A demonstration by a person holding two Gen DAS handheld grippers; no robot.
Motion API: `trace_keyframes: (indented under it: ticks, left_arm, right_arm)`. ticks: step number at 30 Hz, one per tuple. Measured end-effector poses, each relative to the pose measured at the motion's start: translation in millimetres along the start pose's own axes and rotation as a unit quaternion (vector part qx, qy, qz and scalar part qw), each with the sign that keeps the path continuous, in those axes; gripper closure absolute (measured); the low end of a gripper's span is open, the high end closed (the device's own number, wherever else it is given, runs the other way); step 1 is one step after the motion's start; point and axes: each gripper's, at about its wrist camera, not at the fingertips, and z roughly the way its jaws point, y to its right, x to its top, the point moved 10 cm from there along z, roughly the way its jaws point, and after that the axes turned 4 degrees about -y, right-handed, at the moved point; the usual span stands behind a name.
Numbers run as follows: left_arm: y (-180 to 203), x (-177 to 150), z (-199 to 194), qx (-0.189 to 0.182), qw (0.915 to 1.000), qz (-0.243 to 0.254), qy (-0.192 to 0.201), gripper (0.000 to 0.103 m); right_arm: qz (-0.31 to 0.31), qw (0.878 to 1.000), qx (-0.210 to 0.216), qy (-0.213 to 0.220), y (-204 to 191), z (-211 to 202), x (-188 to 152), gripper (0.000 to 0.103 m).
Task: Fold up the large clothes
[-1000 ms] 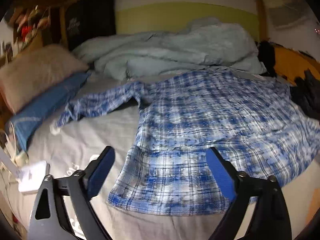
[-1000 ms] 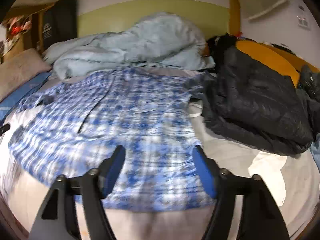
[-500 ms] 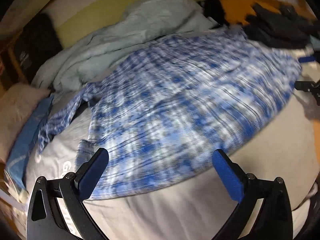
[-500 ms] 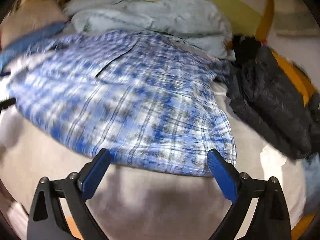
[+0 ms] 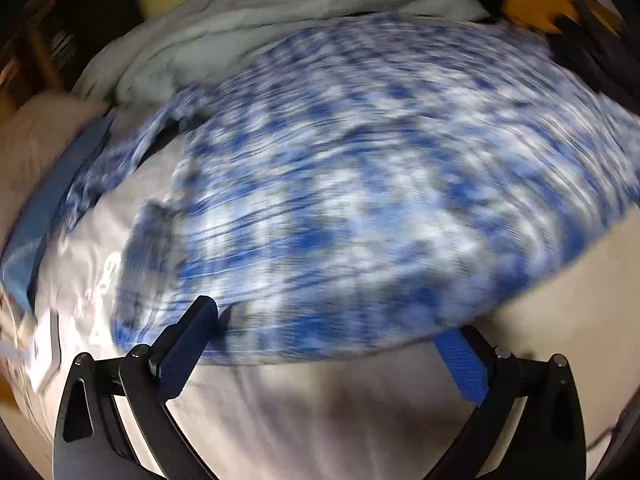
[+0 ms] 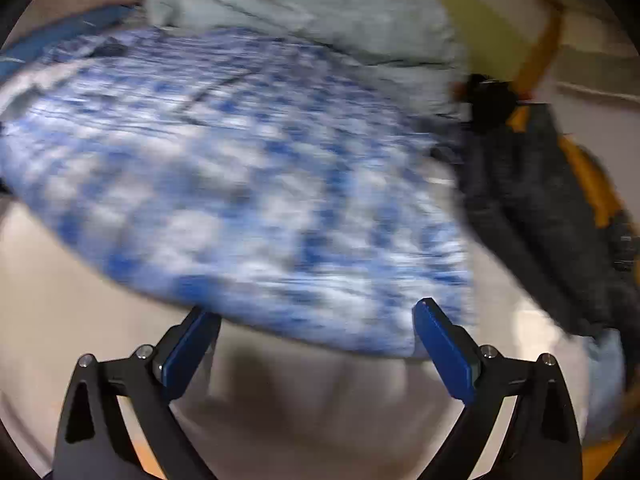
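Shirt [image 5: 360, 184], blue plaid, lies spread flat on the bed sheet [image 5: 320, 408]. The left gripper [image 5: 332, 332] and right gripper [image 6: 316, 320] both gape wide at its near hem, holding nothing.

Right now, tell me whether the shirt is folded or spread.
Spread. The shirt lies flat across the bed, one sleeve out to the side, no fold visible.

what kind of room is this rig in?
Most likely a bedroom: the blue plaid shirt is spread on a bed's pale sheet, with a rumpled light duvet behind and a pillow alongside.
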Motion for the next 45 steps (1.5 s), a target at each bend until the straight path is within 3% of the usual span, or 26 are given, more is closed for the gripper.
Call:
trace_keyframes:
  ticks: [2,4,5,6,7,9,10,13,15,17,22,25,28,32,36,40,45]
  left_arm:
    - [-15,2,2,0.027,0.9994,-0.018,0.007,0.003]
    - [-30,3,4,0.047,0.9982,-0.037,0.009,0.016]
    - [-36,2,5,0.044,0.9977,-0.052,0.005,0.025]
    - [-40,1,7,0.036,0.9972,-0.065,0.001,0.036]
    - [-44,0,8,0.031,0.9966,-0.076,-0.001,0.044]
    - [-55,-2,9,0.049,0.9949,-0.088,0.000,0.090]
    - [-61,0,9,0.061,0.9938,-0.093,0.005,0.096]
    - [-69,2,-6,0.034,0.9901,-0.133,0.030,0.099]
    - [-76,9,-32,0.045,0.9863,-0.140,0.074,0.100]
    - [-81,12,-56,0.069,0.9825,-0.139,0.103,0.100]
    - [-89,-7,-103,0.075,0.9778,-0.132,0.144,0.100]
    - [-92,-30,-115,0.075,0.9789,-0.125,0.143,0.100]
    - [-87,-56,-118,0.054,0.9825,-0.129,0.124,0.100]
    - [-81,-60,-115,0.064,0.9857,-0.109,0.112,0.100]
    - [-90,-45,-107,0.066,0.9871,-0.118,0.085,0.095]
    - [-94,-24,-90,0.049,0.9902,-0.117,0.058,0.094]
    - [-103,20,-57,0.050,0.9925,-0.109,0.023,0.094]
  right_arm:
    - [0.000,0.998,-0.057,0.019,14,1,3,0.009]
    - [0.010,0.996,-0.086,0.021,27,6,3,0.032]
    - [0.016,0.996,-0.085,0.015,30,9,2,0.049]
    - [0.028,0.997,-0.074,0.006,33,14,0,0.063]
    - [0.039,0.997,-0.062,0.002,35,17,-2,0.068]
    - [0.056,0.996,-0.067,0.003,44,18,-1,0.094]
    - [0.066,0.995,-0.078,0.006,51,16,-2,0.096]
    - [0.110,0.982,-0.145,0.044,78,-2,0,0.099]
    - [0.119,0.976,-0.159,0.084,83,-19,9,0.100]
    - [0.135,0.972,-0.154,0.116,87,-40,13,0.100]
    - [0.167,0.963,-0.133,0.163,91,-90,8,0.101]
    - [0.176,0.960,-0.137,0.171,91,-107,-11,0.101]
    - [0.180,0.963,-0.116,0.163,83,-115,-28,0.101]
    - [0.192,0.968,-0.079,0.138,80,-112,-37,0.101]
    - [0.208,0.972,-0.046,0.098,81,-94,-36,0.100]
    - [0.220,0.974,0.020,0.047,87,-67,-17,0.100]
    - [0.195,0.980,0.022,0.033,90,-36,25,0.100]
